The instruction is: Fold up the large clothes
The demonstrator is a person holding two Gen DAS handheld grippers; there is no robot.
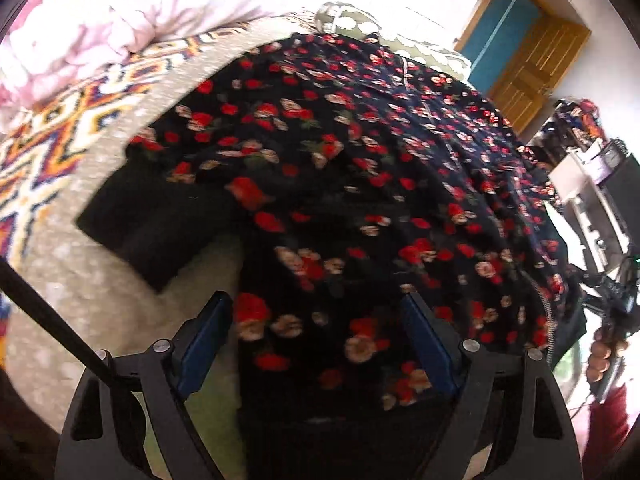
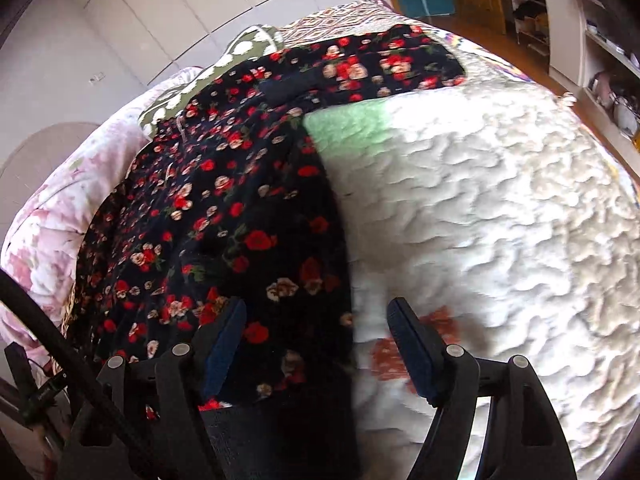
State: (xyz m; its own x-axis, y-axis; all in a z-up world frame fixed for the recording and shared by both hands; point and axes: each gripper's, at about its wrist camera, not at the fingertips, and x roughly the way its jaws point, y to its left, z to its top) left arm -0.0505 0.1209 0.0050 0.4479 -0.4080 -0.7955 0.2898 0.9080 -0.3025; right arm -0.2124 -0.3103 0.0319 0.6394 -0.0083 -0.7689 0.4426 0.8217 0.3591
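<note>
**Q:** Lying where, exactly, is the garment to be folded?

**A:** The floral jacket [image 1: 340, 168] is spread on the bed over a pale textured bedspread [image 2: 500, 220]. In the left wrist view one sleeve [image 1: 148, 216] reaches out toward a patterned blanket [image 1: 60, 128], and a zipper [image 1: 546, 304] runs down the right-hand edge. In the right wrist view the other sleeve [image 2: 380, 64] lies stretched across the far part of the bedspread. A pink quilt [image 2: 56, 216] and a green dotted pillow [image 2: 240, 52] sit beyond the garment.

**Q:** What do the two grippers show?

**A:** The left gripper [image 1: 320, 344] has its jaws spread wide above the near hem, with floral cloth visible between them but nothing pinched. The right gripper [image 2: 316, 352] is likewise wide apart, straddling the garment's side edge, one finger over the cloth and one over the bedspread. Both frames are motion-blurred.

**Q:** How is the cloth likely to handle?

**A:** It appears thick, soft and limp, probably fleecy and moderately heavy, so it should sag rather than hold shape. Judged best grips: the hem corners or the sleeve cuff, pinching all layers together. The zipper edge may be stiffer and could slip.
</note>
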